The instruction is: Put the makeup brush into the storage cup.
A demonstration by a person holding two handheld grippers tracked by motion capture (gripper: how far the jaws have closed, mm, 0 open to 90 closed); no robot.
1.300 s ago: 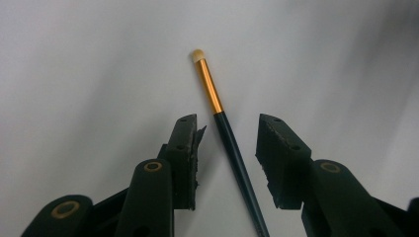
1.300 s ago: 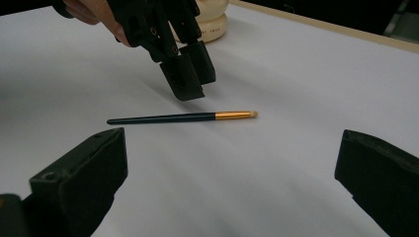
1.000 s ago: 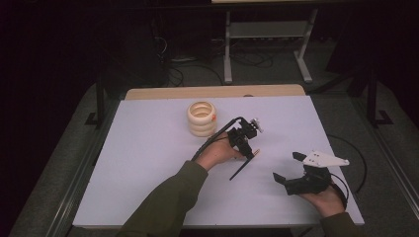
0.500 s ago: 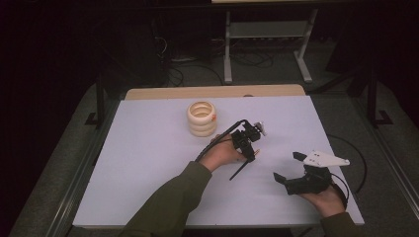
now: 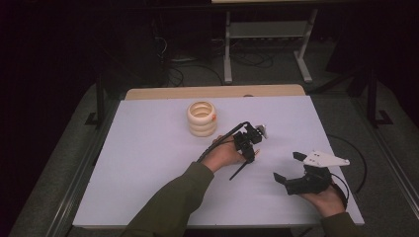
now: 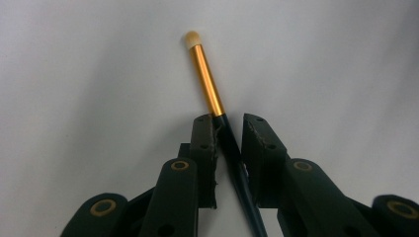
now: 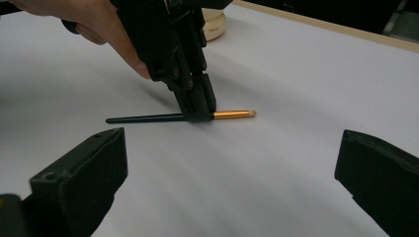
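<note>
Brush [image 6: 213,94] lies mid-frame on the table [image 5: 148,148]; my left gripper [image 6: 228,129] has been closing round its handle, pads not yet pinching, lift still ahead, right gripper [image 5: 289,168] wide open.

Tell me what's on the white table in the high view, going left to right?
Stack of cream rings → left gripper over a thin brush → right gripper, jaws open.

stack of cream rings [image 5: 202,119]: on white table [image 5: 148,163], far side | metal stand [image 5: 267,44]: on floor behind table | cables [image 5: 183,61]: floor
</note>
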